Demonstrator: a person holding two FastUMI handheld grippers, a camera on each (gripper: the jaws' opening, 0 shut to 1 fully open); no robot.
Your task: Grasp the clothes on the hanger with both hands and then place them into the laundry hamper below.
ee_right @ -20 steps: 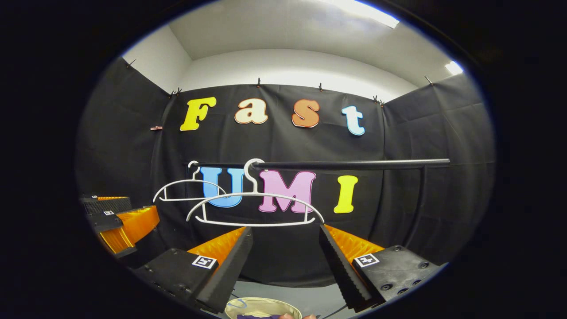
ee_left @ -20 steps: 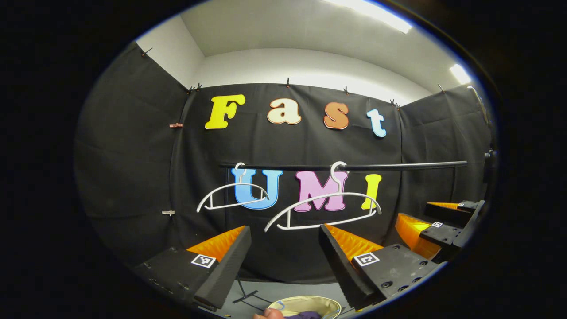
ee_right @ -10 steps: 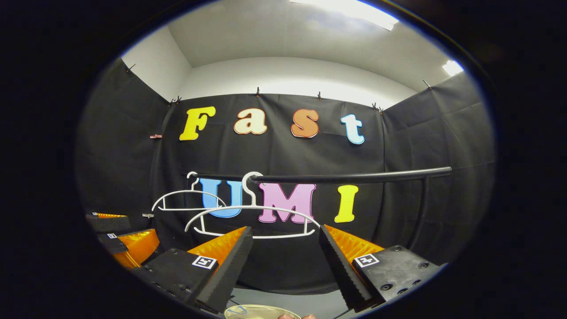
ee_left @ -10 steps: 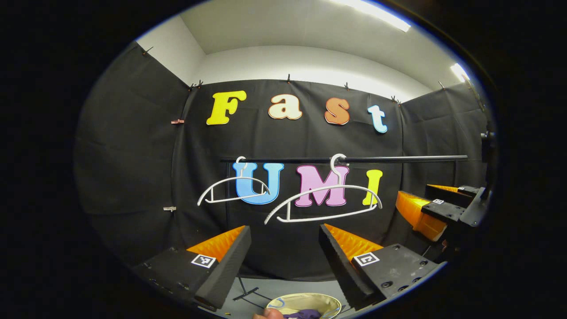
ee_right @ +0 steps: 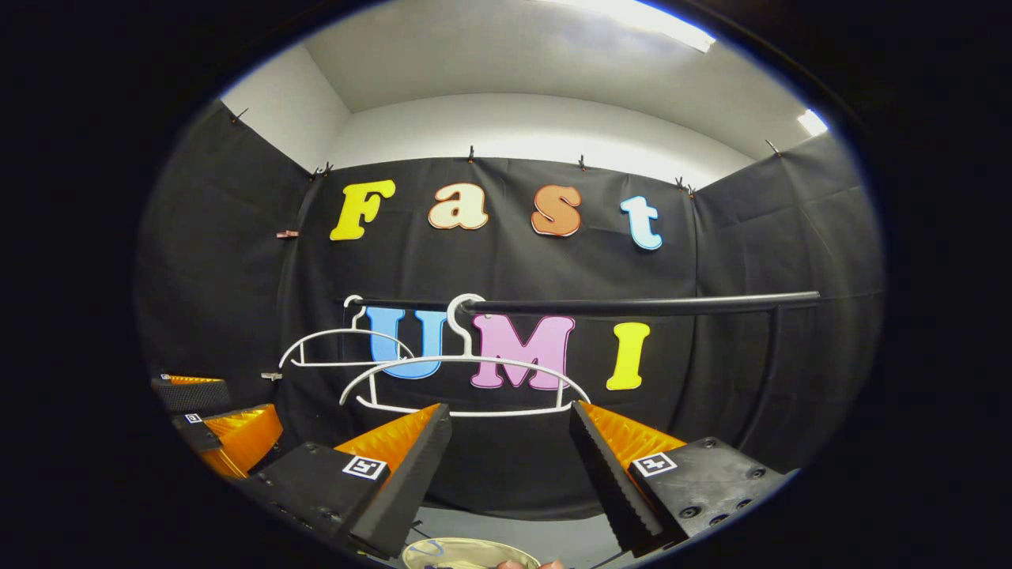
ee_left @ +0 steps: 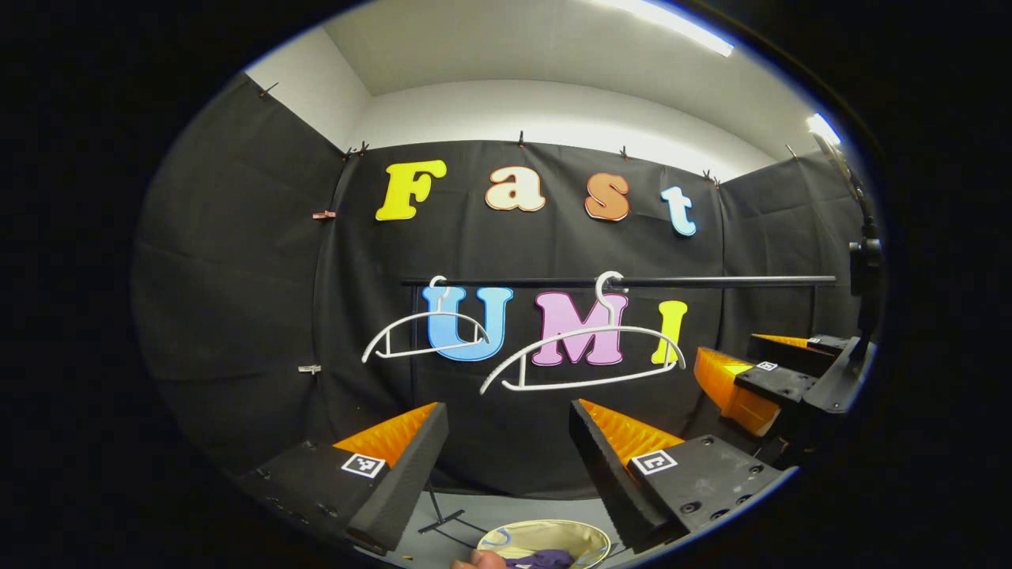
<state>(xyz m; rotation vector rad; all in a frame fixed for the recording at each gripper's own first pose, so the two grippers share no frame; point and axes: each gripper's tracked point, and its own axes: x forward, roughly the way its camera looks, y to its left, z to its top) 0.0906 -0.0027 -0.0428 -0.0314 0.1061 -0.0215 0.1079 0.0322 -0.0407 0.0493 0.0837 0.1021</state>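
Note:
Two bare white hangers hang on the black rail (ee_left: 711, 280): a near hanger (ee_left: 585, 357) and a far hanger (ee_left: 427, 332). The right gripper view has the near hanger (ee_right: 466, 385), the far hanger (ee_right: 344, 348) and the rail (ee_right: 648, 304) too. Below, the round beige hamper (ee_left: 545, 539) holds purple clothes (ee_left: 541, 559); its rim (ee_right: 470, 551) peeks in at the bottom of the right gripper view. My left gripper (ee_left: 506, 466) is open and holds nothing. My right gripper (ee_right: 510, 470) is open too, and it appears at the right edge of the left gripper view (ee_left: 759, 379).
The rail's stand has a black foot (ee_left: 443, 521) on the grey floor beside the hamper. A fingertip (ee_left: 478, 559) pokes in at the bottom edge. The other gripper (ee_right: 217, 419) sits low at the left of the right gripper view.
Both views have shifted slightly: the hangers and rail sit a little higher in the left gripper view and a little lower in the right gripper view. Both grippers stay open.

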